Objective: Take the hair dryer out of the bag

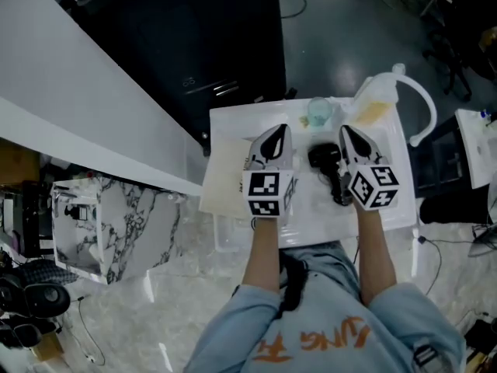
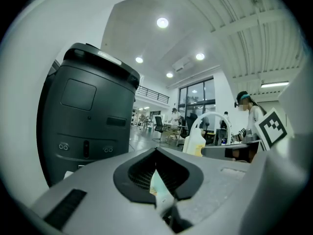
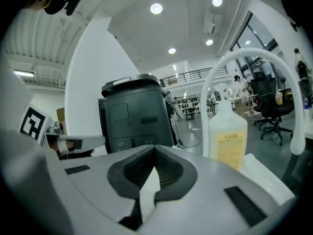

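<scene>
- White worktop (image 1: 233,127) sits right in front of the person, with marble-look floor around it.
- Person's forearms reach forward over the near edge, one gripper in each hand, marker cubes (image 1: 266,193) toward the body.
- left gripper (image 1: 278,134) is over the left half of the worktop. Its fingers meet at the tips in its own view (image 2: 156,151), with only a thin pale sliver showing in the slot below and nothing gripped.
- right gripper (image 1: 347,137) is over the right half. Its fingers are also closed tip to tip (image 3: 155,148) and hold nothing.
- Cream bag (image 1: 224,179) lies flat at the worktop's left side, partly under the left gripper, its edge hanging past the worktop.
- Black hair dryer (image 1: 324,158) lies on bare worktop between the two grippers, just beside the right one and apart from the bag. Can't tell if it touches the right fingers.
- Clear cup (image 1: 319,113) stands beyond the dryer, near the far edge.
- White jug (image 1: 373,103) with yellow label and curved white tube is at the far right corner, and it also shows in the right gripper view (image 3: 226,133).
- Big black machine (image 1: 202,37) stands on the floor past the worktop, filling the left gripper view (image 2: 88,116).
- Open hall with ceiling lights, desks and an office chair (image 3: 266,106) is far behind.
</scene>
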`<state>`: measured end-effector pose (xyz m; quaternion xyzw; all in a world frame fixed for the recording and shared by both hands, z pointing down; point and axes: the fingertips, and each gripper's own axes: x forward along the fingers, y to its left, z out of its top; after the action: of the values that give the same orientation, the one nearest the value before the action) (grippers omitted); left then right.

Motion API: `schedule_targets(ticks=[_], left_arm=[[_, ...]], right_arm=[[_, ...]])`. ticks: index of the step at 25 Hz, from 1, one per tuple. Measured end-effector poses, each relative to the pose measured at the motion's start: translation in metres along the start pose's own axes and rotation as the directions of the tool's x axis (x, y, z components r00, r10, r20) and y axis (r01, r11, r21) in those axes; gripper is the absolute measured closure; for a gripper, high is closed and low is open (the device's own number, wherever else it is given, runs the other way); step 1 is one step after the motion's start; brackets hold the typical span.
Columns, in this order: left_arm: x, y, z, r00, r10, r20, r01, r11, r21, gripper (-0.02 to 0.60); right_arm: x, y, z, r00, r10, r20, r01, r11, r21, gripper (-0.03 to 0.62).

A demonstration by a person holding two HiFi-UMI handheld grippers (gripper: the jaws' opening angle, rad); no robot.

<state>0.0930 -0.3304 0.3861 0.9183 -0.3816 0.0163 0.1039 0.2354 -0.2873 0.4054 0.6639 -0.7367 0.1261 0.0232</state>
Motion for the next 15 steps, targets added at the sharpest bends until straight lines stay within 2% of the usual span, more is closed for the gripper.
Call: schedule_targets(ticks=[6,12,15], left_arm=[[-0.013,0.003,0.043,0.995,0.015,0.097,-0.017,1.0,0.011,0.578],[-0.012,0.003,0.107,0.976,0.068,0.205,-0.085,0.994,0.072,0.578],[-0.013,-0.004,0.124,0.969,0.093,0.228,-0.116,0.989,0.093,0.578]], right_arm=[[-0.005,0.024,0.056,0.99,0.103,0.101,-0.102,0.995,-0.015,0.595],[-0.001,0.033,0.115,0.974,0.118,0.195,-0.099,0.989,-0.105,0.595],[0.004,0.039,0.141,0.963,0.112,0.245,-0.089,0.991,-0.102,0.595]])
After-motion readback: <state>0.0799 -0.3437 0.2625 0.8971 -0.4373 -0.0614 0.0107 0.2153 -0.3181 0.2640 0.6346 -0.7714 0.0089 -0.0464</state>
